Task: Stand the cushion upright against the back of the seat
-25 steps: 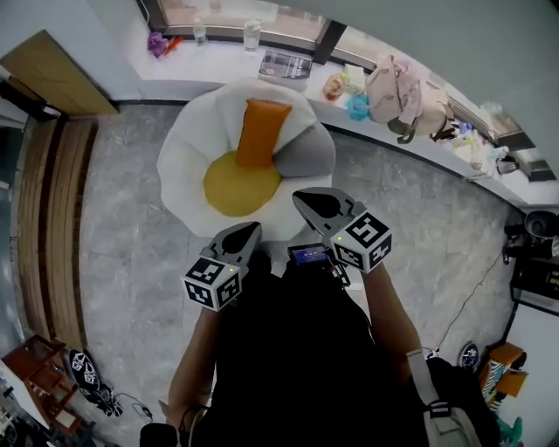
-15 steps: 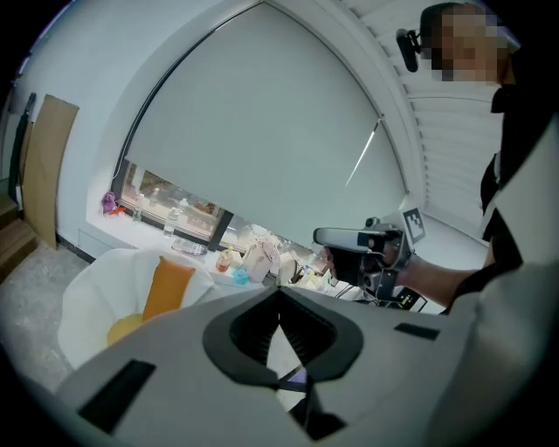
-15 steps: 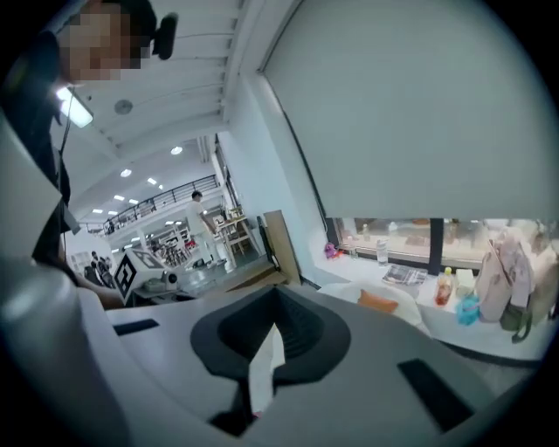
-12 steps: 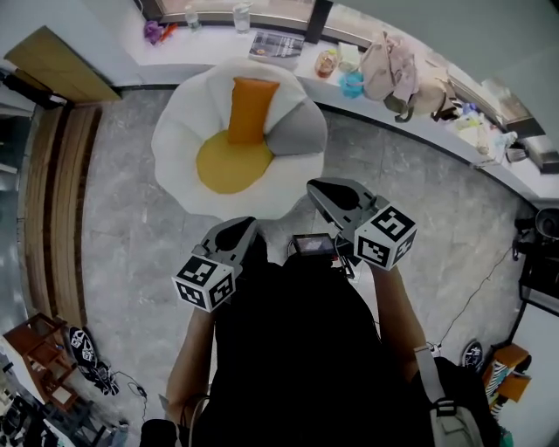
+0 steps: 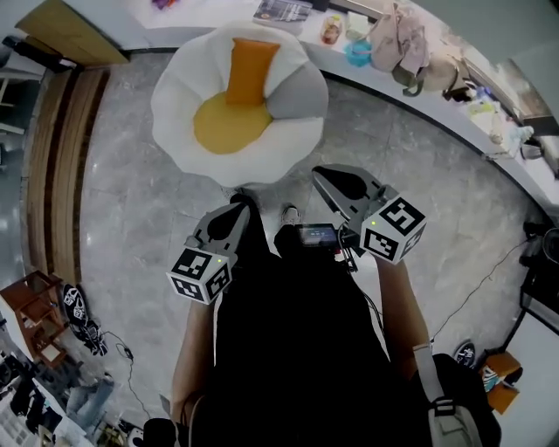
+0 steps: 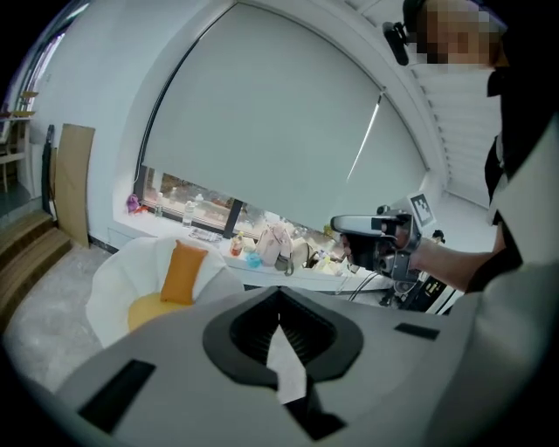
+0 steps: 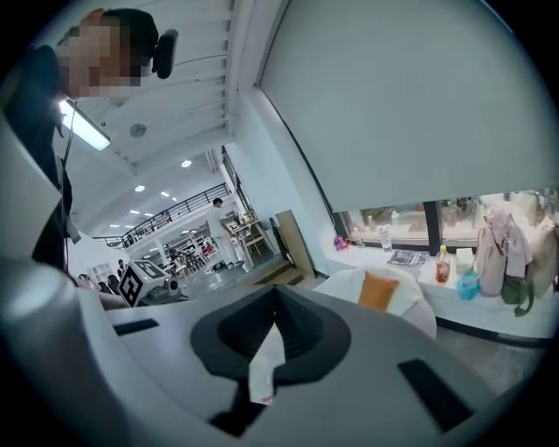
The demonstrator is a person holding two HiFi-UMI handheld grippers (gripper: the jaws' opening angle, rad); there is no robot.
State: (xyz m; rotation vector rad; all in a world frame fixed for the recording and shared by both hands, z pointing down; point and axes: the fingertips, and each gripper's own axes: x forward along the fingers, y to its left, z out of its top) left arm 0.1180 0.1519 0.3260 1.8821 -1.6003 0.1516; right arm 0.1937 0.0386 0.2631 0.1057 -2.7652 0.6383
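Note:
The orange cushion stands upright against the back of the white petal-shaped seat, behind its round yellow pad. It also shows in the left gripper view, orange cushion, and in the right gripper view, orange cushion. My left gripper and right gripper hang well short of the seat over the grey floor. Both are shut with nothing between the jaws. The left gripper view catches the right gripper held out at its right.
A white window ledge behind the seat carries bags, a bottle and a magazine. Wooden steps run along the left. Shoes and clutter lie at the lower left. A grey side part sits on the seat's right.
The seat has slid up and away in the head view as both grippers drew back from it. The orange cushion stays upright. Both grippers stay shut.

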